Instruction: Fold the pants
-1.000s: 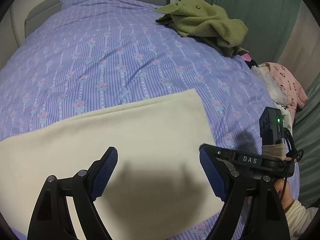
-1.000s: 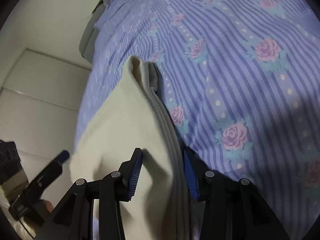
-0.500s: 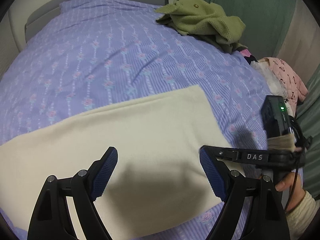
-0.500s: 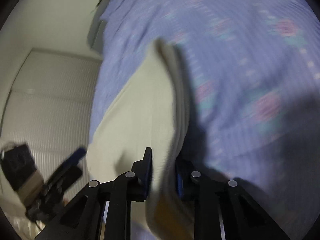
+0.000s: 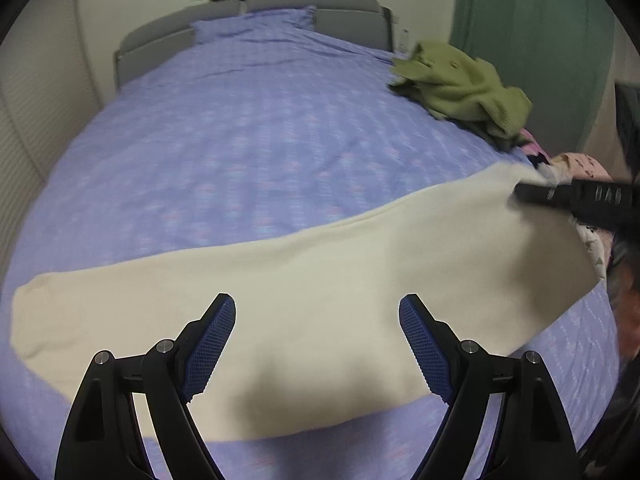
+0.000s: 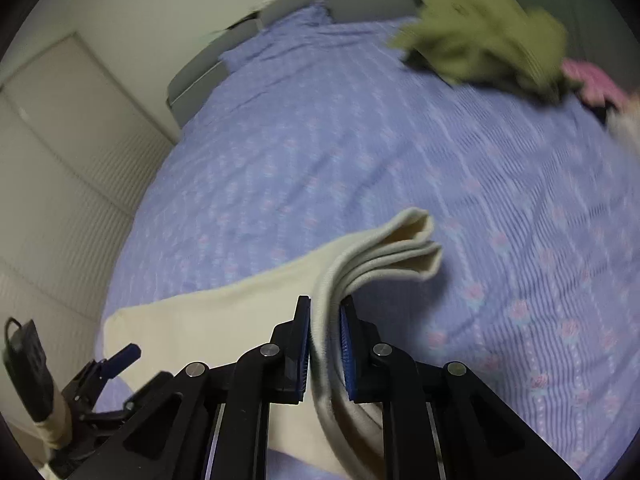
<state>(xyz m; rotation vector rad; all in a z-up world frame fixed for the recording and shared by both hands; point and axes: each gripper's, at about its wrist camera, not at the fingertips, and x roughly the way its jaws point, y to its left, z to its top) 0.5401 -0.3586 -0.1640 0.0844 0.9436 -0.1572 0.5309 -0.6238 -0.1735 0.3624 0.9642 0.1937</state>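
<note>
Cream pants (image 5: 320, 280) lie folded lengthwise in a long band across the near part of a purple flowered bed (image 5: 240, 140). My left gripper (image 5: 316, 308) hovers over their middle, open, with nothing between its fingers. At the band's right end my right gripper (image 6: 325, 304) is closing its jaws, and the pads pinch the stacked layers of the pants (image 6: 392, 248). That end is raised off the bed and its free edge fans out ahead of the fingers. The left wrist view shows the right gripper (image 5: 576, 196) at the lifted corner. The left gripper (image 6: 116, 356) appears low left in the right wrist view.
A green garment (image 5: 460, 84) is heaped at the bed's far right, with pink clothes (image 5: 580, 164) beside it. A grey headboard (image 5: 280, 4) closes the far end. A green curtain (image 5: 520, 40) hangs on the right and pale ribbed doors (image 6: 60, 200) stand on the left.
My right gripper has closed on the pants' right end and lifted it off the bed. The left gripper has risen and drawn back, so the whole length of the pants shows.
</note>
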